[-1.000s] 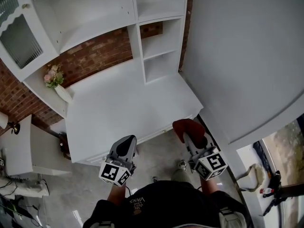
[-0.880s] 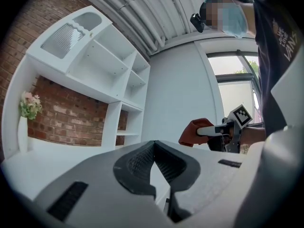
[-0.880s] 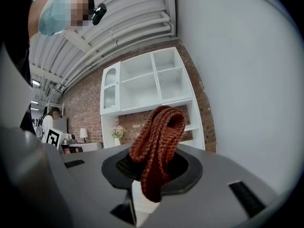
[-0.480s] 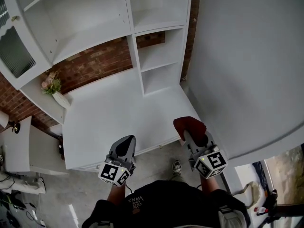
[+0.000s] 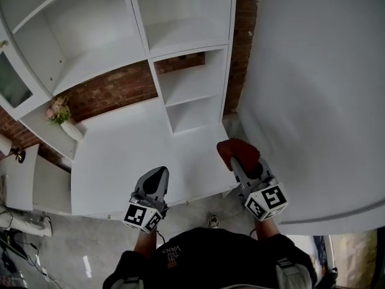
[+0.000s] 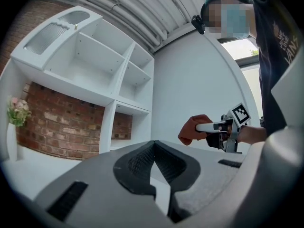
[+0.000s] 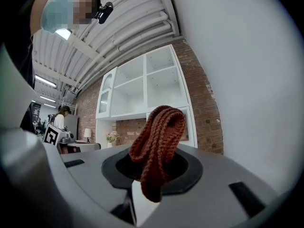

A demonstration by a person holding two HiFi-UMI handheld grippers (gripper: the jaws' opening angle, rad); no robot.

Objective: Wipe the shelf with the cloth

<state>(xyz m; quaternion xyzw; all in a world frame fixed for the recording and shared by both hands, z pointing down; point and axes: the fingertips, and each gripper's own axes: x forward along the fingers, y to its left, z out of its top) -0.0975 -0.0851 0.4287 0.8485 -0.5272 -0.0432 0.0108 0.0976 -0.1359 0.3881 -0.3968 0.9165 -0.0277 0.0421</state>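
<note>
the left tool hangs empty, jaws pressed together. the right tool clamps a rust-red knitted cloth near the front right corner of the white tabletop, with the white open shelf unit beyond.

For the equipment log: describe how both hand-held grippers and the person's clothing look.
The left hand-held gripper and right hand-held gripper: grey wedge-shaped shells, black ribbed jaw linings, each with a white cube bearing black square markers. The person wears a black top with white print.
</note>
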